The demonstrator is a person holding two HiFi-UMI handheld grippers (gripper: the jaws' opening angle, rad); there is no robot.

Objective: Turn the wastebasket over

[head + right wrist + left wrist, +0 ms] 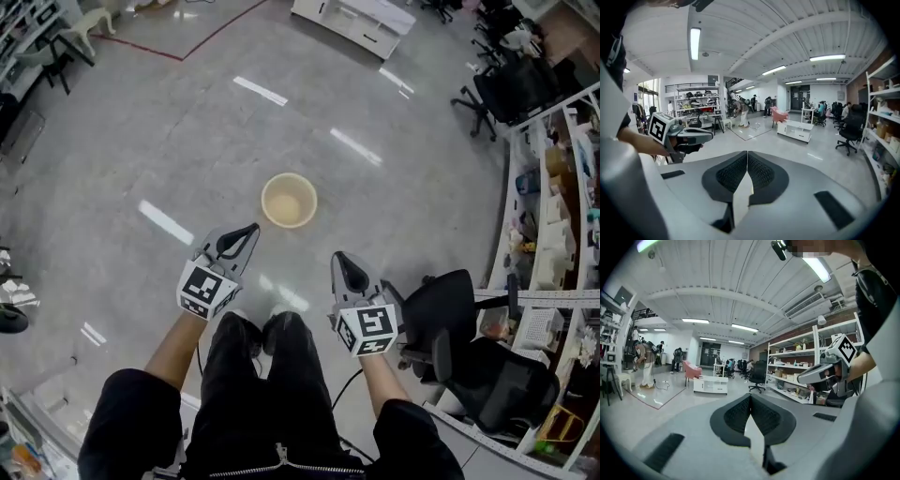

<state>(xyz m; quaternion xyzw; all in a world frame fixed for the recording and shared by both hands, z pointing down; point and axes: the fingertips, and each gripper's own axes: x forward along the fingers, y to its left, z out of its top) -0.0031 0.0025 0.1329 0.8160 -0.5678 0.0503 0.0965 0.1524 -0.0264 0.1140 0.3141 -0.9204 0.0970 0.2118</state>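
**Both jaws shut and empty, basket stands on the floor**

On the left, I hold my left gripper (252, 228) up in the air, high over the floor (169, 131). Its jaws are pressed tight together and there is nothing in them. Its own view looks out across the big room, not down at the basket.

In the middle, the wastebasket (289, 201) stands on the floor in front of my feet. It is upright, with its round mouth facing up. I can see down into it, and it looks empty. Neither gripper touches it.

On the right, I hold my right gripper (338, 256) up in the air too. Its jaws are also shut, with nothing between them. Further right, a black chair (439, 314) and some shelves (548, 225) stand near me.

I think no turning is going on right now, because both grippers are away from the basket. I cannot tell if mouth-up is how the basket starts or how it should end. If it must end mouth down, I need to bring both grippers low. Then I open the jaws, take the rim on each side, and tip the basket over slowly. The basket looks light, so it could slide on the shiny floor.
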